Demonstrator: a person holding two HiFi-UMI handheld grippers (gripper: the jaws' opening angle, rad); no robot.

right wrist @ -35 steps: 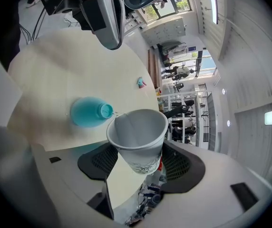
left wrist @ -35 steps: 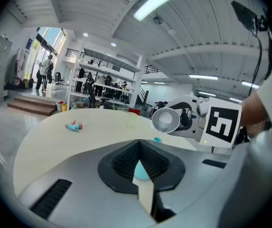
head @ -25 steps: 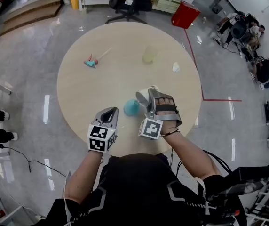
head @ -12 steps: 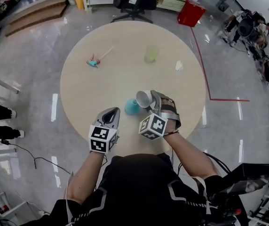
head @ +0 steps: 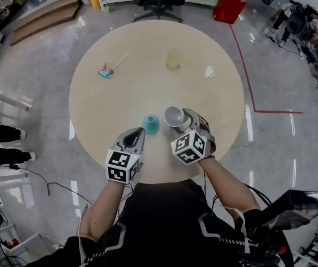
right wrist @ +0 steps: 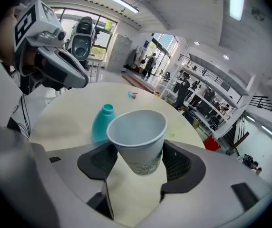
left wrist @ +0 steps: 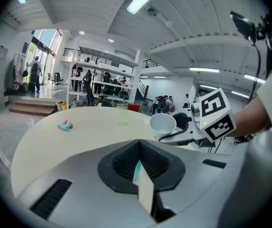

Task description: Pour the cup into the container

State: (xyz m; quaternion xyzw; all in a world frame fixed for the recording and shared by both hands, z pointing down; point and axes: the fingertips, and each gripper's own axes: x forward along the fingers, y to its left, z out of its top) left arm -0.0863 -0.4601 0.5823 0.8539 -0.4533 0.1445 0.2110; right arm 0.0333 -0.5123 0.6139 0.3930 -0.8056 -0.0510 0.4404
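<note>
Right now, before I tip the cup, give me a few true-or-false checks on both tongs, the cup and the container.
1. The right tongs grip the white cup. True.
2. The left tongs hold the teal container. False: they are shut on nothing, and the container stands just past their tips.
3. The teal container stands upright on the table, right beside the held cup. True.
4. Nothing else lies on the table. False: a yellowish cup and a small teal-and-pink item sit farther across it.
</note>
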